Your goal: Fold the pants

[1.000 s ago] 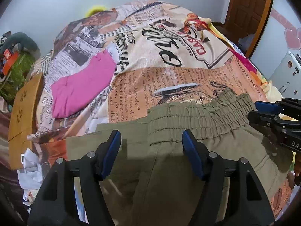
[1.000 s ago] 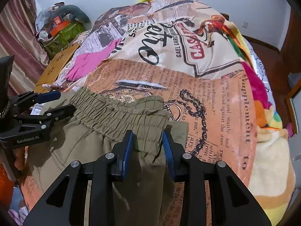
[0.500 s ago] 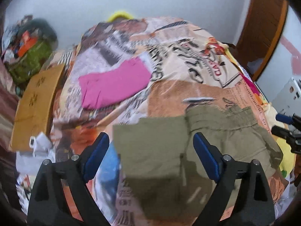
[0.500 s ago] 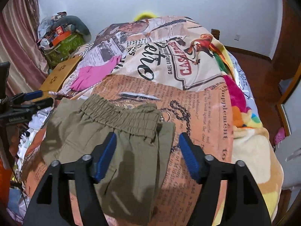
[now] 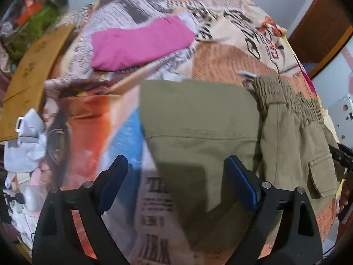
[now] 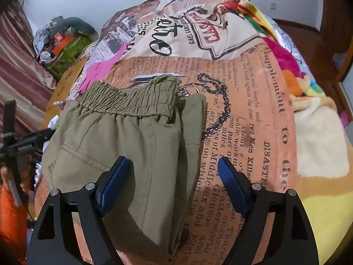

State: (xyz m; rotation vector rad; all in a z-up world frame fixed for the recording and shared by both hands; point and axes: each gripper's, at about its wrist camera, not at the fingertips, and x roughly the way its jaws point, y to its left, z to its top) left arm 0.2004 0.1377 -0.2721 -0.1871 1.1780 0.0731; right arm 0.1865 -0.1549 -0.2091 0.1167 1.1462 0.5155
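- Olive pants (image 6: 123, 145) lie folded on the newspaper-print bedspread (image 6: 253, 110); their near end is cut off behind the gripper bodies, and the left wrist view is motion-blurred
- Left gripper (image 5: 176, 185) and right gripper (image 6: 172, 183): jaws spread wide and holding nothing, whereas a second ago the right pinched the waistband (image 6: 132, 99)
- Long axis runs away from the cameras, elastic waistband at the far end
- Pink garment (image 5: 141, 44) lies well apart
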